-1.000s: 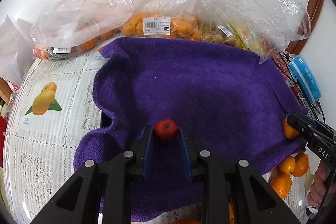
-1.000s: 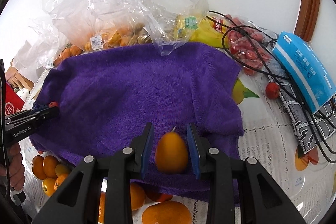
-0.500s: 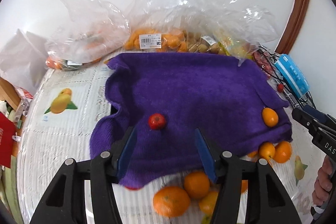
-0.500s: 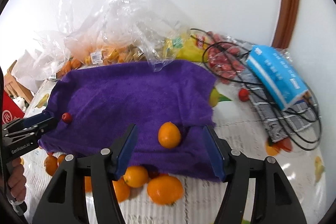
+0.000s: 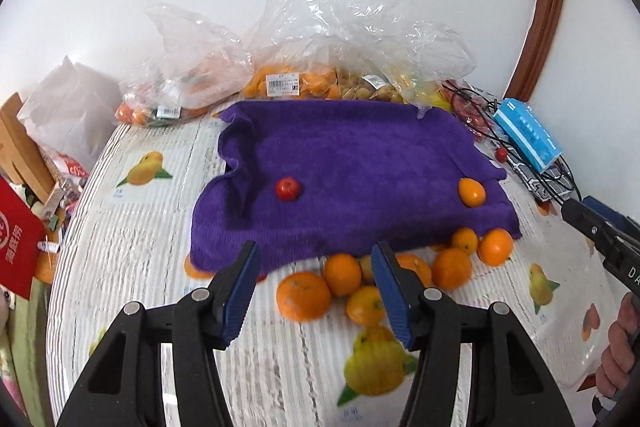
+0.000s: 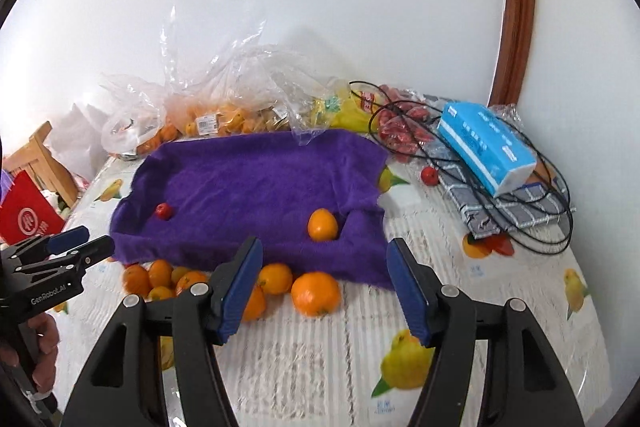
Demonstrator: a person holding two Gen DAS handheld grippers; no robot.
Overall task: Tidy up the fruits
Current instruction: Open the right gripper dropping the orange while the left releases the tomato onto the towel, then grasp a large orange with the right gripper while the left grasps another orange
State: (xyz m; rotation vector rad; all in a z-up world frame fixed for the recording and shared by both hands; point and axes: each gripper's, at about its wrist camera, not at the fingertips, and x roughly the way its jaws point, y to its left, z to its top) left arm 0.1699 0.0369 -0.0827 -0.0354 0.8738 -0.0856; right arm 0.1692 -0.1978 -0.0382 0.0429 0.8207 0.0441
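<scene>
Purple towel [image 5: 360, 163] bears red fruit [image 5: 287, 188], orange [image 5: 471, 191]; both claws gape wide, empty.

Small red fruit [image 5: 287, 188] resting alone on the purple towel [image 5: 360, 163], toward its nine o'clock edge. Orange fruit [image 5: 471, 191] sitting well apart at the towel's four o'clock corner, glossy and slightly oval. Heap of loose oranges [image 5: 384, 279] crowded on the tablecloth along the towel's six o'clock hem, several touching, a few partly hidden under the cloth.
</scene>
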